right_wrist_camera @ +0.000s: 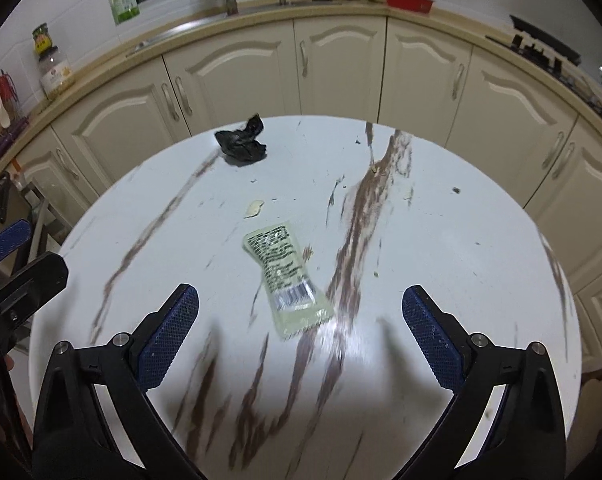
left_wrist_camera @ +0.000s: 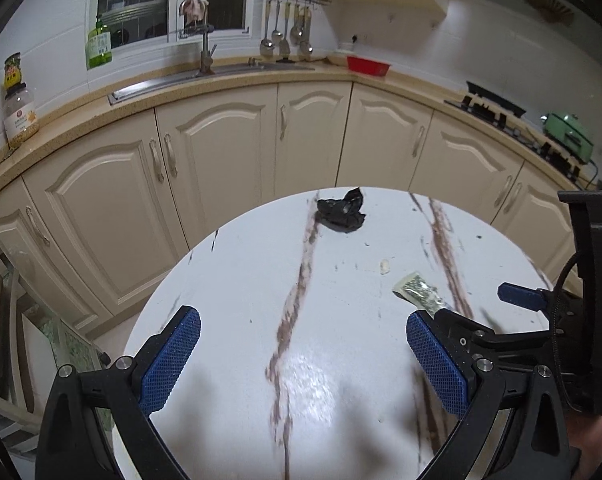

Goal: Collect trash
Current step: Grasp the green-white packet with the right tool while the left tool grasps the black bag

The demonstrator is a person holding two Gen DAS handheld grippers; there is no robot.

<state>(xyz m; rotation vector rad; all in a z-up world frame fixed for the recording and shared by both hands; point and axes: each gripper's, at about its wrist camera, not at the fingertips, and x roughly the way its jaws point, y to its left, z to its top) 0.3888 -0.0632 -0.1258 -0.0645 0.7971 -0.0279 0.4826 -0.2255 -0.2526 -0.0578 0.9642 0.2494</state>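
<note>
A round white marble-pattern table (right_wrist_camera: 441, 264) holds the trash. A clear yellowish wrapper with black print (right_wrist_camera: 287, 276) lies flat just ahead of my right gripper (right_wrist_camera: 301, 328), which is open and empty above it. A crumpled black plastic piece (right_wrist_camera: 243, 142) lies at the far side of the table; it also shows in the left wrist view (left_wrist_camera: 343, 210). A small pale scrap (right_wrist_camera: 254, 208) lies between them. My left gripper (left_wrist_camera: 303, 356) is open and empty over the table; the wrapper (left_wrist_camera: 417, 290) shows to its right, partly behind the right finger.
Cream kitchen cabinets (left_wrist_camera: 221, 152) curve behind the table, with a sink and tap (left_wrist_camera: 205, 56), a red tub (left_wrist_camera: 368, 65) and a stove (left_wrist_camera: 497, 108) on the counter. Jars (left_wrist_camera: 19, 116) stand at the left. Chair parts (left_wrist_camera: 5, 320) sit low left.
</note>
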